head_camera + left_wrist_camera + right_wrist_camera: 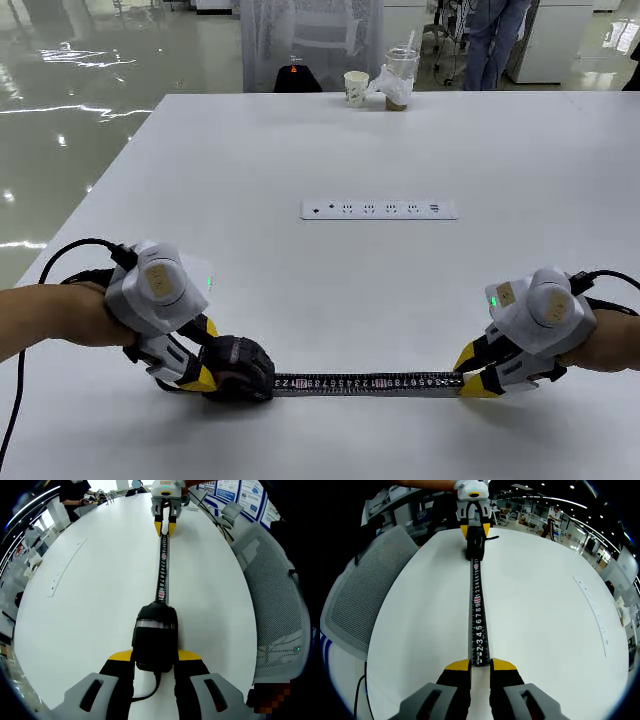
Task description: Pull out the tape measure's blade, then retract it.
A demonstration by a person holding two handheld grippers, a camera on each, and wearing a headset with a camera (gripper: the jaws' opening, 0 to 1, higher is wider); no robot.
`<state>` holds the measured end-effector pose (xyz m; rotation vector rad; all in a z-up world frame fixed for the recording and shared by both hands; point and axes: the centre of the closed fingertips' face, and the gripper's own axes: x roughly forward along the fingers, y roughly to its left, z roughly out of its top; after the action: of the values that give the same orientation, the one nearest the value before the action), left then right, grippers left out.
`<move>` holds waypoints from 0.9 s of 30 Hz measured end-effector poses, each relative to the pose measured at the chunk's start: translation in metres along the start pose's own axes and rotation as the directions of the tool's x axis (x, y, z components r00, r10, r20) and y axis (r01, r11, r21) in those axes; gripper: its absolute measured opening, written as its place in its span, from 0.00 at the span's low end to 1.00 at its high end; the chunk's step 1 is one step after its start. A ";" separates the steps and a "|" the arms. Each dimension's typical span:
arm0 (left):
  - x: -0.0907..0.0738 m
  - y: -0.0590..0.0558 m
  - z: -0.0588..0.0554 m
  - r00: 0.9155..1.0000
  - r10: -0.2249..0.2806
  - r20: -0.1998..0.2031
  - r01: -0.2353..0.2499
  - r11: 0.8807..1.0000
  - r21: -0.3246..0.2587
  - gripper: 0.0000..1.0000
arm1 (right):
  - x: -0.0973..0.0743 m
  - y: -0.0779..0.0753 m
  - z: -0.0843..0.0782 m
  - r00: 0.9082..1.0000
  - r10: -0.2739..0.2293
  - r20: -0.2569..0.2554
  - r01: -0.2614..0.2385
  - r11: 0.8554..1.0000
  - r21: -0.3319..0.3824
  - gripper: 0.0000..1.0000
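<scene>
While left hand-held gripper (155,656) clamps tape measure case (156,630), right hand-held gripper (481,665) pinches tip of blade (478,610)

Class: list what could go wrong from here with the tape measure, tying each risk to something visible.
1. The right hand-held gripper pinches only the blade tip; a slip could let the blade whip back toward the case.
2. The left hand-held gripper grips the case by its sides; harder pulling may drag it loose.
3. The extended blade lies along the table; twisting either end might kink it.
</scene>
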<state>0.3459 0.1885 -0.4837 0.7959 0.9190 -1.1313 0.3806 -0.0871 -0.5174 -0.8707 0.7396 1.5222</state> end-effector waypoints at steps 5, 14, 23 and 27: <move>0.000 -0.001 0.000 1.000 0.001 -0.008 -0.001 1.000 0.008 0.25 | 0.001 0.003 0.001 1.000 0.009 -0.012 -0.009 1.000 -0.008 0.11; 0.000 -0.001 -0.001 1.000 0.004 -0.023 -0.004 1.000 0.010 0.25 | 0.000 0.004 0.001 1.000 -0.007 -0.030 0.006 1.000 -0.030 0.12; -0.002 -0.001 -0.001 0.999 0.015 -0.030 -0.014 1.000 0.012 0.26 | -0.002 0.003 -0.003 0.999 -0.022 -0.047 0.020 0.999 -0.031 0.15; -0.005 0.000 -0.001 0.999 0.024 -0.024 -0.025 1.000 -0.012 0.27 | -0.007 0.004 -0.006 0.999 -0.031 -0.043 0.030 0.999 -0.021 0.17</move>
<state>0.3447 0.1916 -0.4795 0.8104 0.9332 -1.0960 0.3775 -0.0958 -0.5148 -0.9287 0.7396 1.4904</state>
